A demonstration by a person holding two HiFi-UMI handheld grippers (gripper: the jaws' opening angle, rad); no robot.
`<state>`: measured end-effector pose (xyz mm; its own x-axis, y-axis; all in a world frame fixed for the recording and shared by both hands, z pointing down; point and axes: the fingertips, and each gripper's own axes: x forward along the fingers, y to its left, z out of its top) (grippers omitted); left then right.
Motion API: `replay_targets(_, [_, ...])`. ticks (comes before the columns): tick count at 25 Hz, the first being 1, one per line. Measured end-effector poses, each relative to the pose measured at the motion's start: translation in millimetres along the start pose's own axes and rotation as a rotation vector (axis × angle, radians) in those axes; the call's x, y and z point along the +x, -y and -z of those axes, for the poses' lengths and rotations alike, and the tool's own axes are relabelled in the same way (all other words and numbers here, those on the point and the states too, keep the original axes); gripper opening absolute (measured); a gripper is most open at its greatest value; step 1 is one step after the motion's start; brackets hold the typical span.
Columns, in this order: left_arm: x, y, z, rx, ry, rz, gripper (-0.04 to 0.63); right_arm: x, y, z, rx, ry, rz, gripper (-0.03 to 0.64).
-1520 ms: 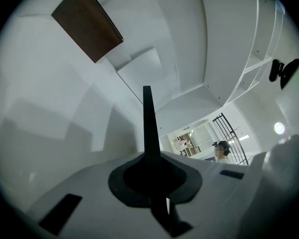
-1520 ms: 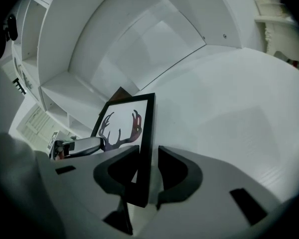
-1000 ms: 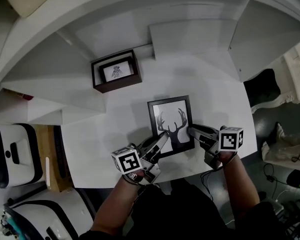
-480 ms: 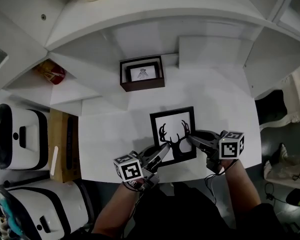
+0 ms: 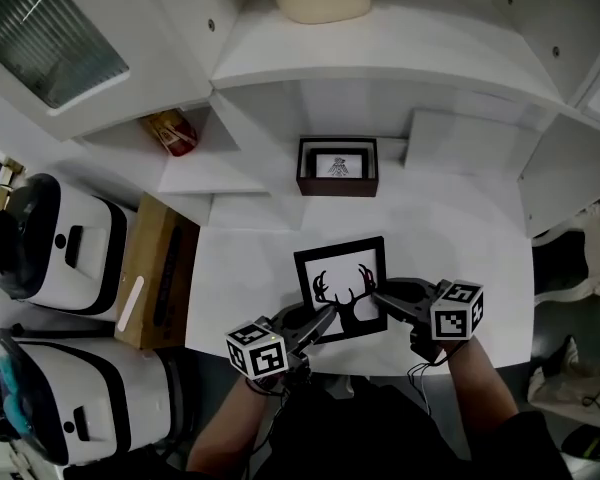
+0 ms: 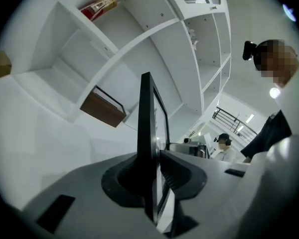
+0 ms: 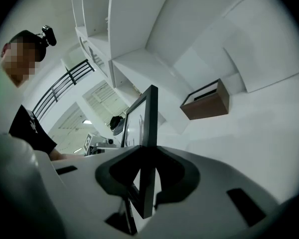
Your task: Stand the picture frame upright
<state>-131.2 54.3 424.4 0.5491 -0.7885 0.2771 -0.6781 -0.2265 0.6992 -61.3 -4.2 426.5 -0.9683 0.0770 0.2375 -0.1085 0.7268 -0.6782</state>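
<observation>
Forearms enter the head view from the bottom edge and angle inward. Each hand grasps a gripper, and the marker cubes face upward. The picture frame (image 5: 342, 288) is on the white table (image 5: 450, 238), on the person's side of the brown box (image 5: 337, 167) and well apart from it. Its antler print shows to the camera, and how steeply it is raised cannot be told from here. The left gripper (image 5: 326, 317) reaches to the frame's lower left corner. The right gripper (image 5: 374, 292) reaches to its right edge, on the side away from the brown box.

In the left gripper view the left gripper (image 6: 154, 169) has the frame (image 6: 146, 118) edge-on between its jaws. The jaws are opening and sit close on either side, with no firm pinch evident. The brown box (image 6: 103, 108) lies beyond, to the left of the frame's edge.

In the right gripper view the right gripper (image 7: 147, 169) is closing around the frame (image 7: 149, 118) — a sliver of light shows between the frame and one jaw, so it is not yet clamped. The brown box (image 7: 205, 103) sits beyond, to the right.
</observation>
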Motion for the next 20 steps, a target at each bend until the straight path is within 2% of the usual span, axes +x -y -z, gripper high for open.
replay_targets(4, [-21, -22, -2, 0.106, -0.046, -0.163, 0.151, 22, -12, 1, -0.086, -0.039, -0.004, 0.078])
replay_targets(11, [-52, -45, -13, 0.268, -0.097, -0.357, 0.205, 54, -32, 1, -0.241, -0.072, -0.005, 0.074])
replay_targets(15, [-63, -59, -20, 0.305, -0.105, -0.399, 0.215, 69, -39, 0, -0.309, -0.068, 0.049, 0.074])
replay_targets(20, [-69, -80, -34, 0.387, -0.135, -0.433, 0.219, 89, -36, -1, -0.409, -0.086, 0.163, 0.074])
